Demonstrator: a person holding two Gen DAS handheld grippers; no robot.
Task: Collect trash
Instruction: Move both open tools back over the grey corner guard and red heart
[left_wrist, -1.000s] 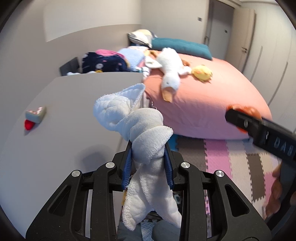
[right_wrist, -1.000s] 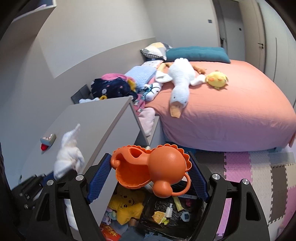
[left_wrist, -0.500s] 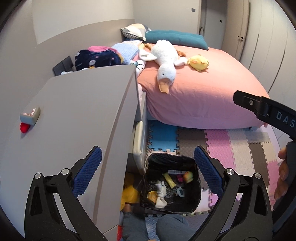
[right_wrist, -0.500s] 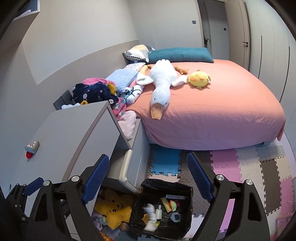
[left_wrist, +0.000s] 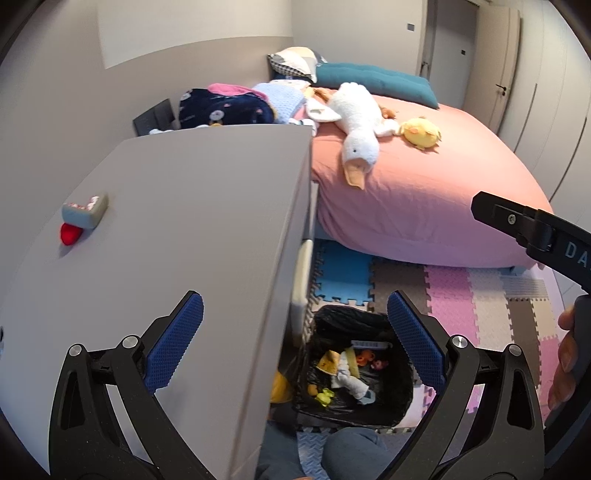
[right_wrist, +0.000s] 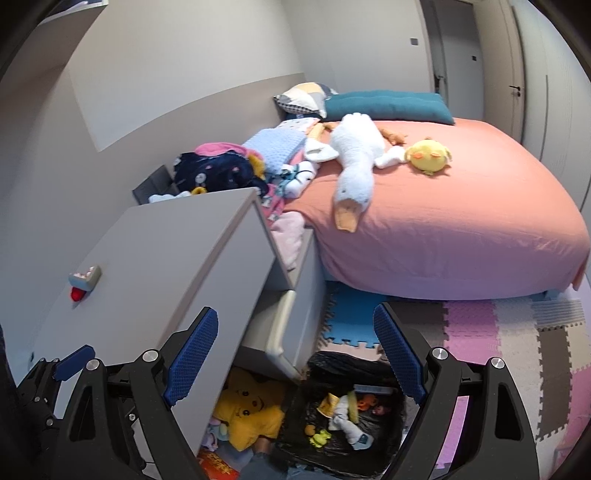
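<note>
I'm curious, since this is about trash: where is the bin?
The black-lined bin stands on the foam floor mat, beside the grey dresser and near the foot of the pink bed, low in both views.

Matt grey cabinet top (left_wrist: 192, 206), glossy black plastic bin liner (left_wrist: 380, 406), fluffy white plush goose (left_wrist: 356, 122), smooth salmon cloth bedsheet (left_wrist: 436, 192), dimpled foam floor tiles (left_wrist: 480, 314), textured blue gripper pads (left_wrist: 175, 347)

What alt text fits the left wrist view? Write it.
Open, empty left gripper with blue pads hovers above a black-lined trash bin of small scraps, beside a grey dresser top; behind, a pink bed with a white plush goose.
</note>
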